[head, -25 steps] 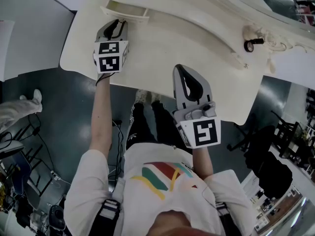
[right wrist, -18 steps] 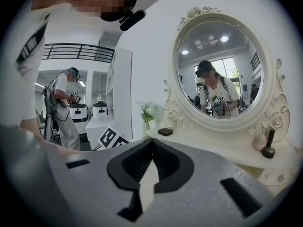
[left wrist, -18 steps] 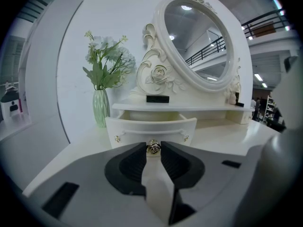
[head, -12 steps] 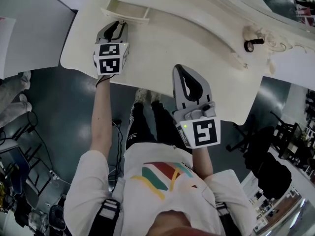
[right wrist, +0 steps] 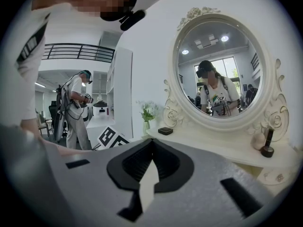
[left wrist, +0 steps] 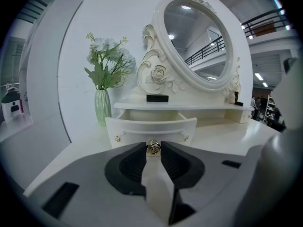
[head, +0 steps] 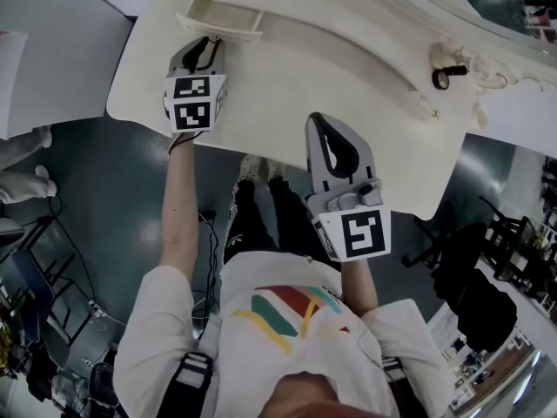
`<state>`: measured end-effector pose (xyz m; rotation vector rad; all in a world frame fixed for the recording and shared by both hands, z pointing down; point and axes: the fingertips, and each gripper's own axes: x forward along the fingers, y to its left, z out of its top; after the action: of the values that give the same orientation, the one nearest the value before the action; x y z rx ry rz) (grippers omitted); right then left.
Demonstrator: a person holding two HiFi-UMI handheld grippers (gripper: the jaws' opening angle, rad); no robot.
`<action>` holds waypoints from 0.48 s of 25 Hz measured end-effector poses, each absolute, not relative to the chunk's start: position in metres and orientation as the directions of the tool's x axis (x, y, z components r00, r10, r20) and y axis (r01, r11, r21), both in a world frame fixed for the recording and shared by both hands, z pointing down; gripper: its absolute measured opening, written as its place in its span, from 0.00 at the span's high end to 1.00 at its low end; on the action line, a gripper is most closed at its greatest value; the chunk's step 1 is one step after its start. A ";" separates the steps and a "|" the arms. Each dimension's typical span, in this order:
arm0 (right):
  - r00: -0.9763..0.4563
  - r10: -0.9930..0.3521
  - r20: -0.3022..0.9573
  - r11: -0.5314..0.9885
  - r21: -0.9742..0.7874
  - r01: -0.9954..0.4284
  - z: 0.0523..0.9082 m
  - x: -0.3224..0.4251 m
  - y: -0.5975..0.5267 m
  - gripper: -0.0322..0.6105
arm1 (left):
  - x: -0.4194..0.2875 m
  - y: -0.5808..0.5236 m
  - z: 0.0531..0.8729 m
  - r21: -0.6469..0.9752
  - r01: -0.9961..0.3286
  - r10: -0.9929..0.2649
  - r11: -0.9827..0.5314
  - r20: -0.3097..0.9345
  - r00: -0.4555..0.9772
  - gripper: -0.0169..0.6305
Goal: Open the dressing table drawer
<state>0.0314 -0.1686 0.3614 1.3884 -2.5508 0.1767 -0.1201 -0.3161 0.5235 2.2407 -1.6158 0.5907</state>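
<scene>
Left hand-held gripper [head: 207, 42] is pinching the gold knob [left wrist: 152, 147] at the centre of the drawer [left wrist: 151, 129] front, jaw tips pressing on it from both sides. The drawer is sitting partly pulled out from under the low shelf at the back left of the white table [head: 287, 85], and its pale inside is showing from above in the head view.

Right hand-held gripper [head: 320, 122] is hanging over the table's near edge, well apart from the drawer and pointing toward the mirror [right wrist: 222, 65]. Its jaws are pressed together at the tips and are holding nothing.

A green vase [left wrist: 102, 107] with flowers is standing just left of the drawer, beside the mirror's carved frame. A small black box [left wrist: 157, 98] is lying on the shelf right above the drawer. A dark little bottle [right wrist: 268, 143] is standing at the shelf's right end. Another person [right wrist: 75, 112] is standing off to the left in the right gripper view.
</scene>
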 end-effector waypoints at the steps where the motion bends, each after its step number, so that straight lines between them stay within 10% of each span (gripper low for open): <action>1: -0.524 -0.812 0.256 0.544 0.007 -0.839 0.361 0.032 -0.169 0.95 | -0.120 -0.316 0.523 0.014 -0.950 -0.820 -0.312 0.502 0.276 0.83; 12: -0.531 -0.810 0.250 0.555 0.034 -0.831 0.356 0.031 -0.172 0.95 | -0.117 -0.314 0.527 0.022 -0.948 -0.809 -0.317 0.517 0.282 0.83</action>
<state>0.0308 -0.1725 0.3560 1.3726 -2.5539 0.1306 -0.1170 -0.3140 0.5268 2.2315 -1.5974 0.6027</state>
